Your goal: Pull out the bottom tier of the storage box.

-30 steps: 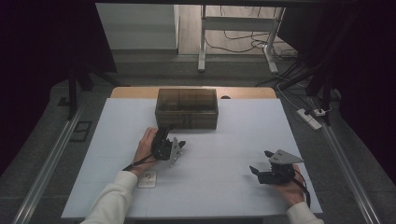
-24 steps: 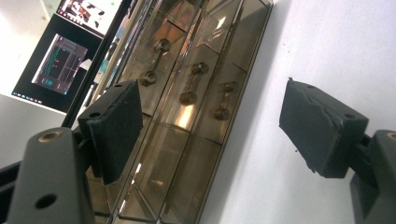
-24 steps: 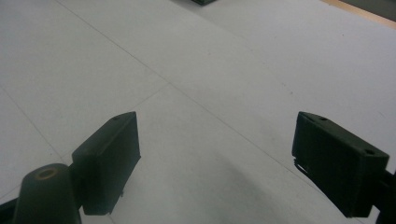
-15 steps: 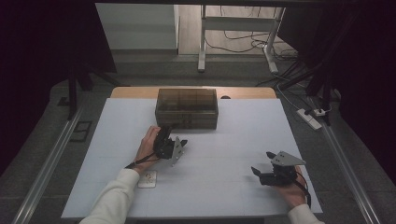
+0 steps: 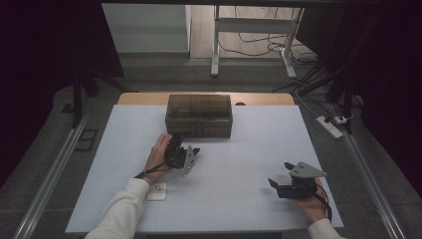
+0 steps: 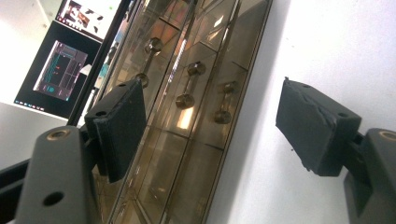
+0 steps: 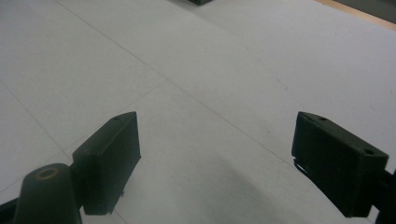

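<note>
The box (image 5: 199, 115) sits at the table's (image 5: 239, 199) far edge; a small card (image 5: 157, 190) lies near-left.

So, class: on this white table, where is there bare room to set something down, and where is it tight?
Free: the stretch between the left gripper and right gripper, and the table right of the smoky box. Tight: the strip between box front and left gripper; a small card lies near the left sleeve.
</note>
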Demonstrator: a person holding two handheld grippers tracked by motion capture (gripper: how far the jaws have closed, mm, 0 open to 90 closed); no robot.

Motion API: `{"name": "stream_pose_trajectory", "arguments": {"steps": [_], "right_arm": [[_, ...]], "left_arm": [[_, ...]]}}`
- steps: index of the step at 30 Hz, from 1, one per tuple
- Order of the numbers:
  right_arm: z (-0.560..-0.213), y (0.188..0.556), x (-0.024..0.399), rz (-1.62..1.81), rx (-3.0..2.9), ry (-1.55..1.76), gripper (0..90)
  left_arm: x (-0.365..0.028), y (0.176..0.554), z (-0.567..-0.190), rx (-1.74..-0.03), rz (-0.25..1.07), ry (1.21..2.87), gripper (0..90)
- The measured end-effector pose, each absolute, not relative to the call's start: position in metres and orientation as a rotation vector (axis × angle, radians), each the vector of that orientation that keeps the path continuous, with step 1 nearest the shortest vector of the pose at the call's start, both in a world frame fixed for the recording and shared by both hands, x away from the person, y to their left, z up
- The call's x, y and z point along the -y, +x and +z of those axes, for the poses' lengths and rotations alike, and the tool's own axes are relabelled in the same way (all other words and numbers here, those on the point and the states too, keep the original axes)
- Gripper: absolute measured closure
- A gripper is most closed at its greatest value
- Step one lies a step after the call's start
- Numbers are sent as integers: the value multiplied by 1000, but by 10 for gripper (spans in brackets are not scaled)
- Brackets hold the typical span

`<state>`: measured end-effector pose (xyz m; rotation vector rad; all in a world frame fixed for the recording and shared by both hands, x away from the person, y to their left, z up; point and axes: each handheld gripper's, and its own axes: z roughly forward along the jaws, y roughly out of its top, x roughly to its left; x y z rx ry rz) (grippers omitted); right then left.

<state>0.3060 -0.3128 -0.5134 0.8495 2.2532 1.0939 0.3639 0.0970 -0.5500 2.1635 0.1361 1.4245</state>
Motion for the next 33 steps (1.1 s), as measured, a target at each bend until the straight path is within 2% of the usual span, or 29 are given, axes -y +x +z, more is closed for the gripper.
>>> {"name": "stream_pose_trajectory", "arguments": {"steps": [33], "right_arm": [[-514,306,313,1079,-2258,850,150]], "left_arm": [[-96,376,-560,-110,1436,2184,260]]}}
